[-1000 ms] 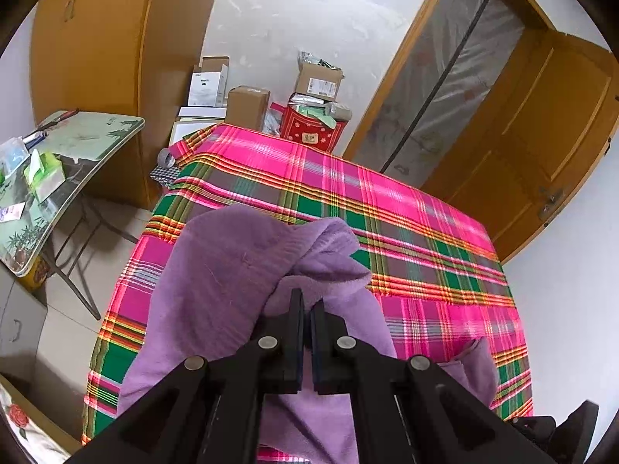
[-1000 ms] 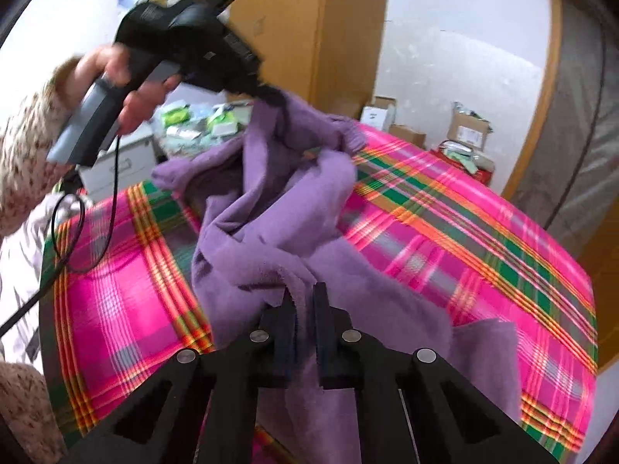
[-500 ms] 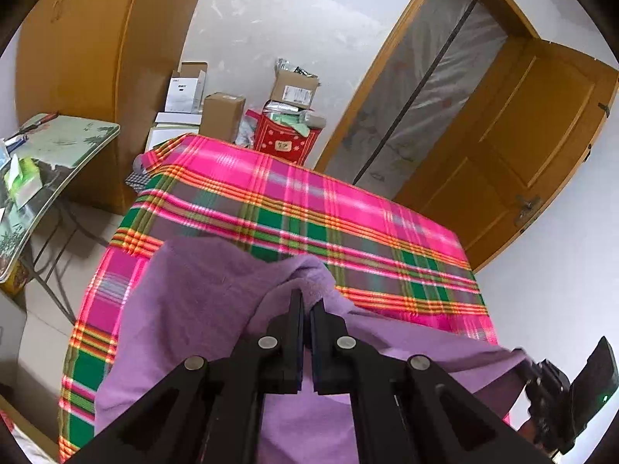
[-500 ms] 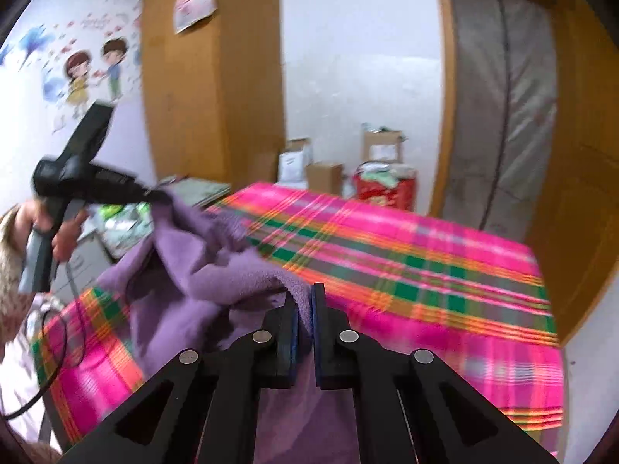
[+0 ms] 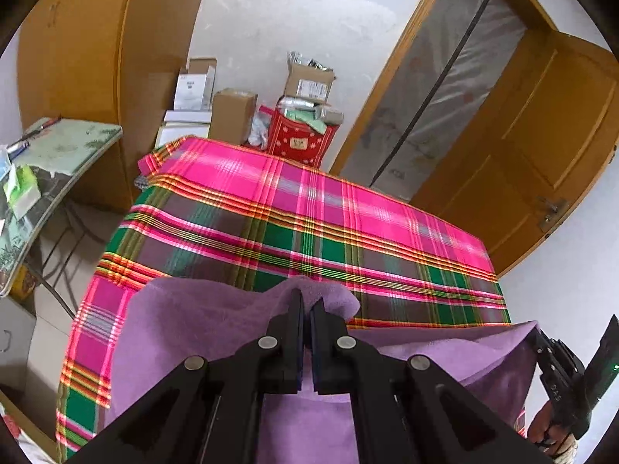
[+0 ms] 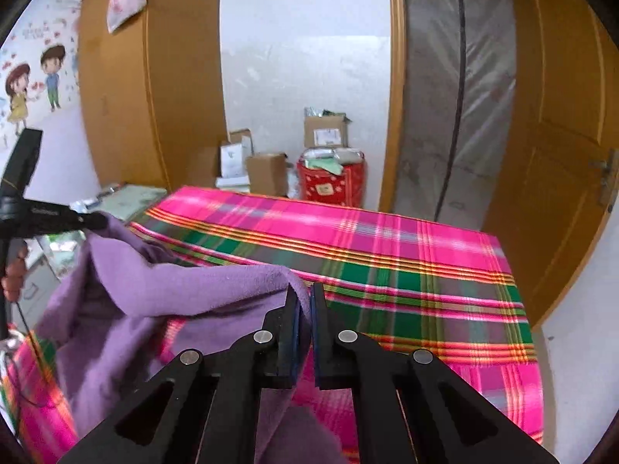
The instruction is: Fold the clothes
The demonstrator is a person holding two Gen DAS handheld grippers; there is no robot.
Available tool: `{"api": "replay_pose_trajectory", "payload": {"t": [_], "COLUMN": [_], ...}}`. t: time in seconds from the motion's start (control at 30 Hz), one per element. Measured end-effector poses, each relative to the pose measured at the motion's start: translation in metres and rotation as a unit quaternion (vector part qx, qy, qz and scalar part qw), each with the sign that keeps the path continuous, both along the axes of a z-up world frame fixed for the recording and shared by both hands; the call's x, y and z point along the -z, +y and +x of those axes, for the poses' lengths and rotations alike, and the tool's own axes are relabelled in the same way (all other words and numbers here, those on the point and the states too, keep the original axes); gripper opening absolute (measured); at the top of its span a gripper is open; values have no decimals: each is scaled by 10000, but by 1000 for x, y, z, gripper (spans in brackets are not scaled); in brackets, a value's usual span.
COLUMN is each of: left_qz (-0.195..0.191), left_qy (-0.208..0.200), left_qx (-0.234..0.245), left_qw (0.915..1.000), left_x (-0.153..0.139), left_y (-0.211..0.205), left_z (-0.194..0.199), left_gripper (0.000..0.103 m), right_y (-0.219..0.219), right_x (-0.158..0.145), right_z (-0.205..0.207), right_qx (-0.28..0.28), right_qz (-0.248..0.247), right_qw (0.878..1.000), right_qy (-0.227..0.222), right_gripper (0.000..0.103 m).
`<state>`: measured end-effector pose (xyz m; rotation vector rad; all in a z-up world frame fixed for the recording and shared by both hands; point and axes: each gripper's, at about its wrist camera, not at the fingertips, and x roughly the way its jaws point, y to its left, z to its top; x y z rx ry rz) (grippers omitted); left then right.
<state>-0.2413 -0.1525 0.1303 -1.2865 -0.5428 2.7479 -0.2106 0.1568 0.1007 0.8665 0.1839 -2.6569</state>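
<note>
**While both tools pinched it, the cloth hung stretched between them**

As we held the purple garment (image 5: 193,332) up over the plaid-covered surface (image 5: 309,232), each tool gripped one point of its upper edge. The left tool (image 5: 305,301) was clenched on a bunched fold of purple cloth that rose just past its tips; the right tool (image 6: 303,297) was likewise clamped on a corner of the same cloth. From the left tool the edge ran off to the right, fairly taut, toward the other tool (image 5: 557,379); from the right tool it ran left and sagged a little before reaching its partner (image 6: 54,216). So the garment's long axis lay across us, tool to tool, with the rest draping down below both and partly onto the surface beneath. The bare plaid stretched away ahead of both tools. We judged that neither tool was nearer than the other: whatever lay-down or fold came next would depend on keeping that held edge level and square to the surface ahead.
</note>
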Motion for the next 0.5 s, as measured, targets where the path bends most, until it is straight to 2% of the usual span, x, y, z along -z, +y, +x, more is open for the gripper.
{"api": "replay_pose_trajectory", "payload": {"t": [0.23, 0.37, 0.5], "left_qz": [-135, 24, 144], "left_qy": [-217, -431, -542], "left_qx": [-133, -169, -10], "left_qw": [9996, 9989, 9984], "left_x": [21, 36, 45], "left_y": [-2, -6, -9], "left_z": [-35, -51, -54], "left_gripper": [3, 3, 4], "right_y": [-2, -2, 0], "right_x": [22, 39, 49], "right_z": [-46, -69, -77], "right_qx": [255, 337, 299], "right_qz": [287, 335, 204], "right_qw": [9990, 9977, 9964], "right_qy": [-248, -482, -771], "right_gripper": [5, 5, 5]}}
